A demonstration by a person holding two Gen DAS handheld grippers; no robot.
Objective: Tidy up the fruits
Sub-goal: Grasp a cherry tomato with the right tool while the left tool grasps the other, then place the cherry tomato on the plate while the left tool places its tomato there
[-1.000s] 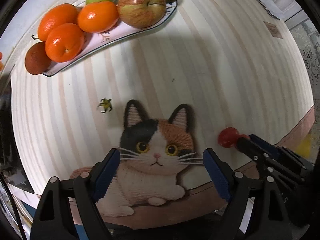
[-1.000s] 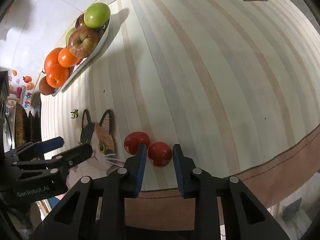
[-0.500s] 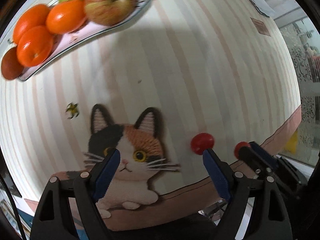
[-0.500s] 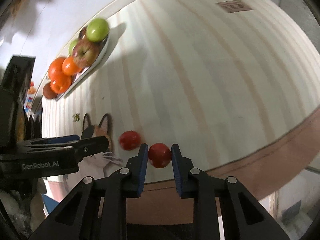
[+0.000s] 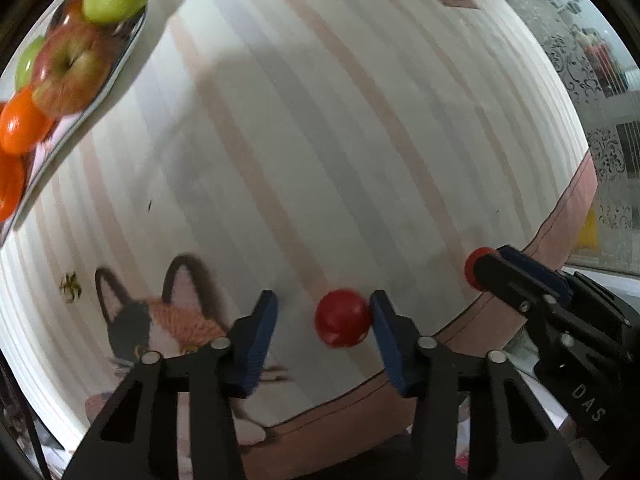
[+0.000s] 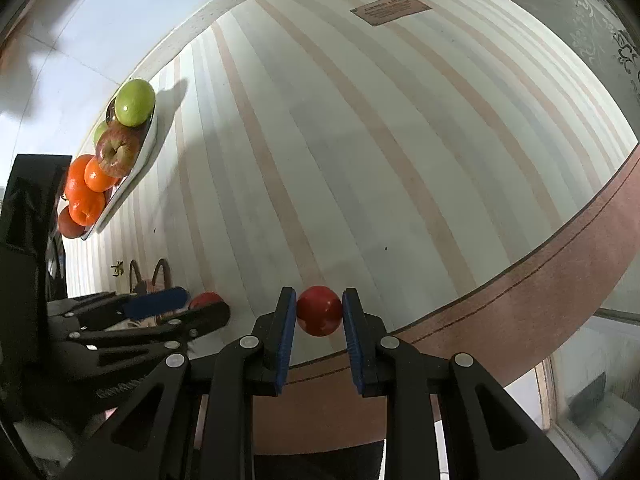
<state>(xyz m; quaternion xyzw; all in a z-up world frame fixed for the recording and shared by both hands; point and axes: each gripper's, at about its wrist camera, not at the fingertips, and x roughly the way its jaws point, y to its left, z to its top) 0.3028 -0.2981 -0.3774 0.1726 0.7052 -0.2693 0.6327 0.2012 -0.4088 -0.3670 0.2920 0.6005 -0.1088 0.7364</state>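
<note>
**2 red fruits at the near edge, 1 per gripper**

Right gripper (image 6: 319,309): both blue pads are clamped on a small red fruit (image 6: 319,310) above the near edge of the striped mat (image 6: 360,140).

Left gripper (image 5: 323,316): jaws apart around the second red fruit (image 5: 341,323), which touches the right-hand pad and sits clear of the left-hand one.

Far left, well apart from both, the white plate (image 6: 146,146) holds green apples, a red apple (image 6: 118,151) and oranges.
</note>
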